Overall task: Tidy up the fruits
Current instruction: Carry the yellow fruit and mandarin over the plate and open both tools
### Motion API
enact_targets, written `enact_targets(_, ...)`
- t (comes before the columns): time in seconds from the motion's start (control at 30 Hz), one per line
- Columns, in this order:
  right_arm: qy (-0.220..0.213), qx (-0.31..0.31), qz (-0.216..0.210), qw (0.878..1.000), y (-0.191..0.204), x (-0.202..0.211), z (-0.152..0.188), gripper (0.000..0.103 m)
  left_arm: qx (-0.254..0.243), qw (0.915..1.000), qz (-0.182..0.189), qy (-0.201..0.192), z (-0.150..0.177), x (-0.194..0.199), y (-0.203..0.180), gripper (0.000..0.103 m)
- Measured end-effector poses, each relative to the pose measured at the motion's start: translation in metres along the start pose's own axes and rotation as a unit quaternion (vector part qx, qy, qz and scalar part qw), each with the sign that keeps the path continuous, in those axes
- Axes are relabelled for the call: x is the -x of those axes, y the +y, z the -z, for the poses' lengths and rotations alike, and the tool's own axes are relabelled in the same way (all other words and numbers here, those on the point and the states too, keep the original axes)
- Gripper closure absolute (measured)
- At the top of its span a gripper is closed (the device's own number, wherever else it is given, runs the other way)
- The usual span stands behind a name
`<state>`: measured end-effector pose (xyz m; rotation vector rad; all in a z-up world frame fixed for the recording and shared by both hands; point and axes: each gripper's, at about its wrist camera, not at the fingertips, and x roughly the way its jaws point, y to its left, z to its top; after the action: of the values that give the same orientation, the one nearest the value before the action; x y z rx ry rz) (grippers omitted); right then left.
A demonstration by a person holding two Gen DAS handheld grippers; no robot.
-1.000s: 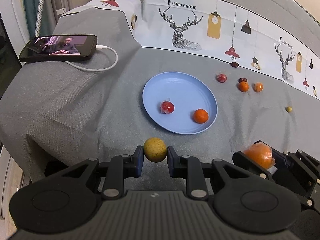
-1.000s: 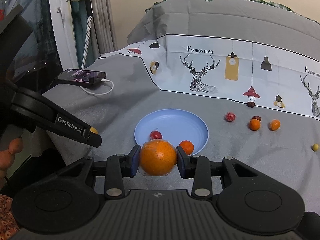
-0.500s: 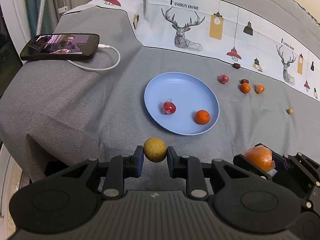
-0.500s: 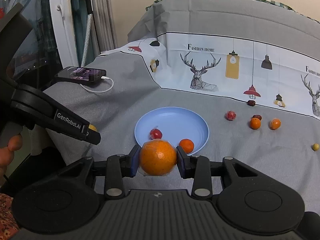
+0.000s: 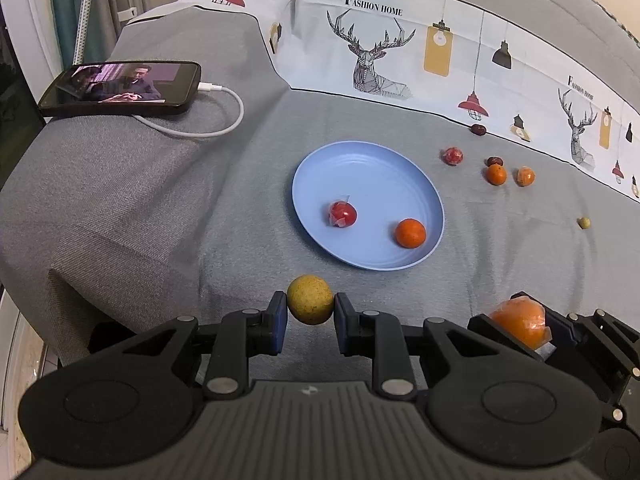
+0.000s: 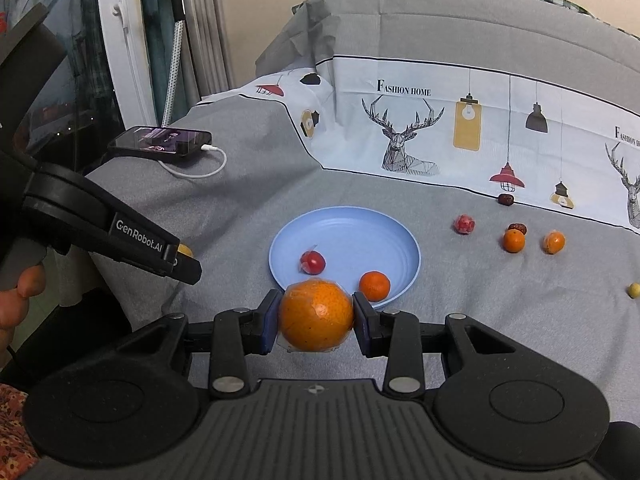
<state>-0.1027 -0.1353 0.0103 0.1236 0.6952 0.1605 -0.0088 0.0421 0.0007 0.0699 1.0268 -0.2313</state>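
The left gripper (image 5: 311,316) is closed on a yellow fruit (image 5: 310,299), which sits between its two blue pads. It is held above the near edge of the bed (image 5: 120,208), level and pointing forward. Just ahead of it and a little to the right lies the plate (image 5: 372,168), with a red fruit (image 5: 342,213) and a small orange (image 5: 410,233) in it.

The right gripper (image 6: 316,318) is closed on a big orange (image 6: 316,315) in a clear wrap; the pads press on both its sides. It is beside the left gripper, on its right, and the plate's near rim is directly in front of it. Further ahead and to the right, loose fruits (image 6: 513,240) lie on the bed. Far to the front left lies a phone (image 5: 120,88) with a cable (image 5: 224,120)
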Motion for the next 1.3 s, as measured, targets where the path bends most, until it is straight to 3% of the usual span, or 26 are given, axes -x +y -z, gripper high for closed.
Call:
enact_targets(0.4,0.009,-0.01,0.005,1.0,-0.006,-0.007,0.0,0.064,-0.001,1.0,-0.005,0.003,-0.006,-0.007,0.0,0.076)
enact_targets(0.8,0.019,-0.015,0.012,1.0,-0.013,-0.03,-0.005,0.064,-0.013,0.9999,-0.008,-0.004,-0.031,-0.023,-0.002,0.076)
enact_targets(1.3,0.027,-0.013,0.039,0.999,-0.035,-0.104,-0.027,0.064,-0.049,0.9987,0.0,0.011,-0.081,-0.083,-0.019,0.076)
